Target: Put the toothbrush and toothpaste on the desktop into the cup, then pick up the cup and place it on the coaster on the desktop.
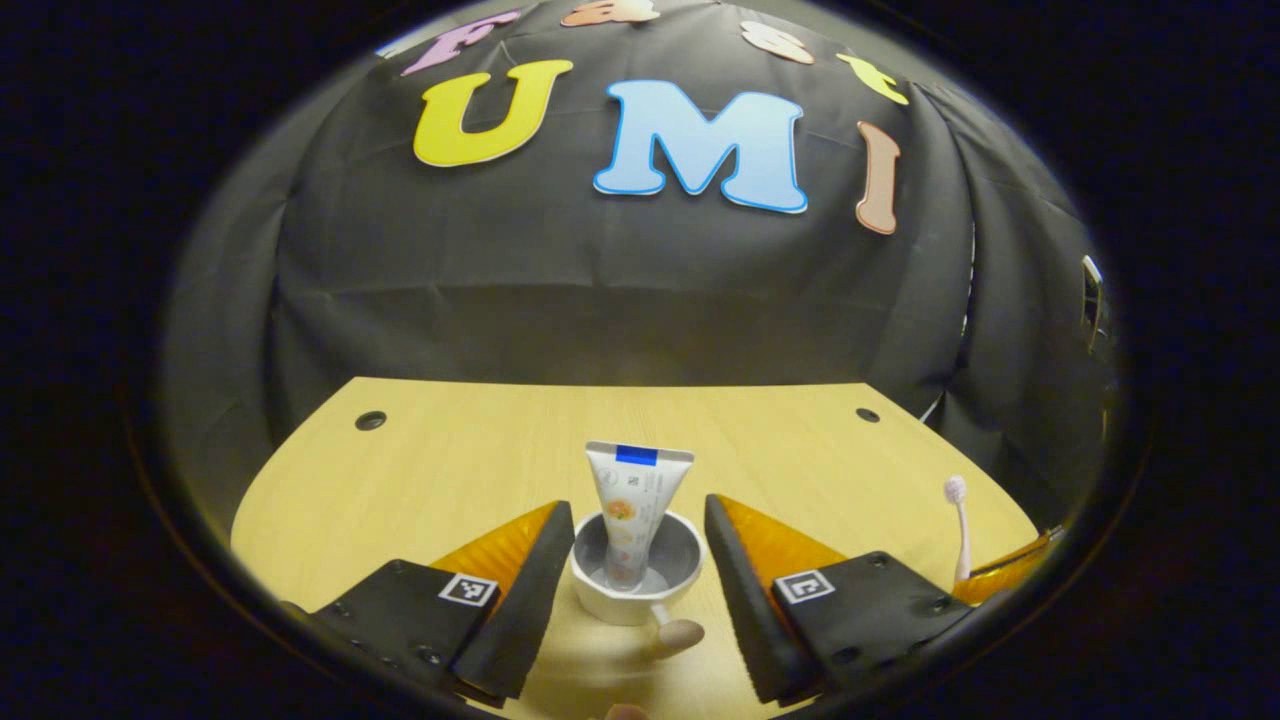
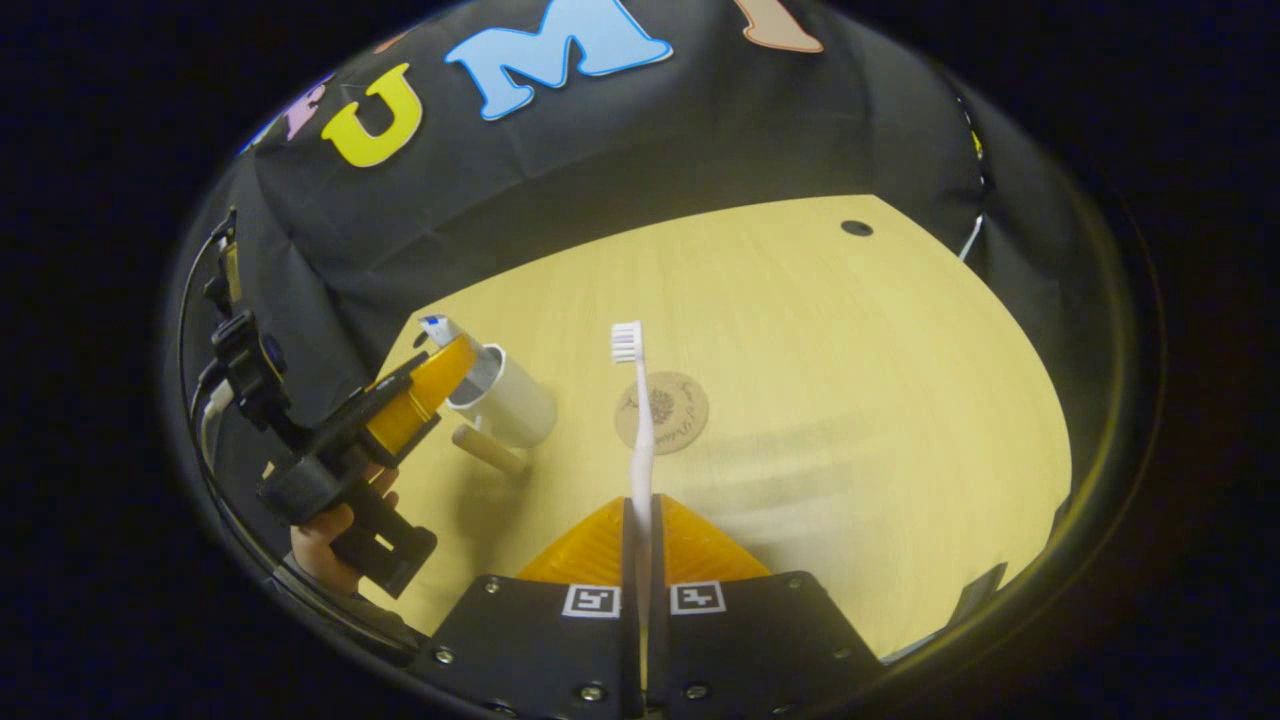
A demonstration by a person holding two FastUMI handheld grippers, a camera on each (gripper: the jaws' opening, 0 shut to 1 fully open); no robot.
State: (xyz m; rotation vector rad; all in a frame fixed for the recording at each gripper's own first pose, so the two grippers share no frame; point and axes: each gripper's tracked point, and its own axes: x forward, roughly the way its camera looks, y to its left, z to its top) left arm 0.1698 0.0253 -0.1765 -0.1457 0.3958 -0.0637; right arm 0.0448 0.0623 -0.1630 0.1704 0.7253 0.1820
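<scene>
Already the white toothpaste tube (image 1: pixel 636 515) stands in the white ceramic cup (image 1: pixel 637 570) mid-desktop, the left gripper (image 1: pixel 637 590) wide around it; in the right gripper view, the right gripper (image 2: pixel 641 540) clamps the pale toothbrush (image 2: pixel 638 420), uncupped; the round cork coaster (image 2: pixel 662 412) waits, centre desk.

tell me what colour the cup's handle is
Light wood-tan, on the white cup; the handle shows best in the left gripper view.

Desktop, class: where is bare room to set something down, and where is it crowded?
Free: the pale wooden desktop right of the round cork coaster, and behind the white handled cup. Crowded: around that cup, where the left gripper stands open.
</scene>
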